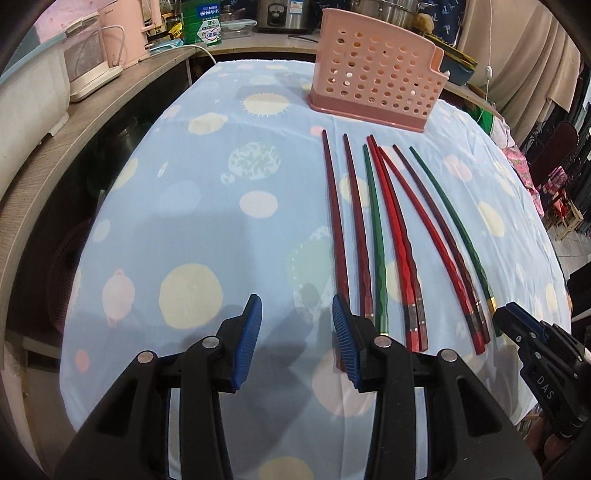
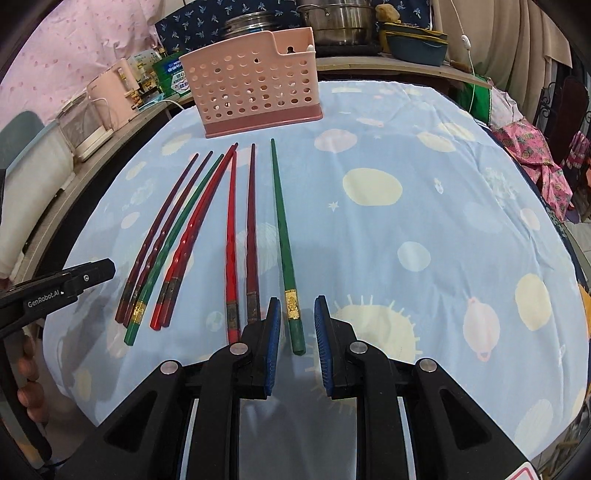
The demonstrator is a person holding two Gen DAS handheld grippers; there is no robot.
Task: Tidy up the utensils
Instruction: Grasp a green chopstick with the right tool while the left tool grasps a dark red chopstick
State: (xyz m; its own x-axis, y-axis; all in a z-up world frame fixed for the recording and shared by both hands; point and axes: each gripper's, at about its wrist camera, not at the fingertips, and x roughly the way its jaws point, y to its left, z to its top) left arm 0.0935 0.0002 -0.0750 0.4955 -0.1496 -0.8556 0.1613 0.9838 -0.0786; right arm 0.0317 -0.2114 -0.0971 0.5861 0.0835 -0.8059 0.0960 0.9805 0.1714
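Several chopsticks, dark red, bright red and green, lie side by side on the pale blue tablecloth, tips toward a pink perforated utensil holder at the far side; the holder also shows in the right wrist view. My left gripper is open and empty, left of the leftmost dark red chopstick. My right gripper is open, its pads on either side of the thick end of the rightmost green chopstick, not closed on it. The right gripper also shows at the left wrist view's right edge.
A wooden shelf with white and pink appliances runs along the left of the table. Pots and bowls stand on the counter behind the holder. The cloth extends to the right of the chopsticks. The left gripper's body sits at the left.
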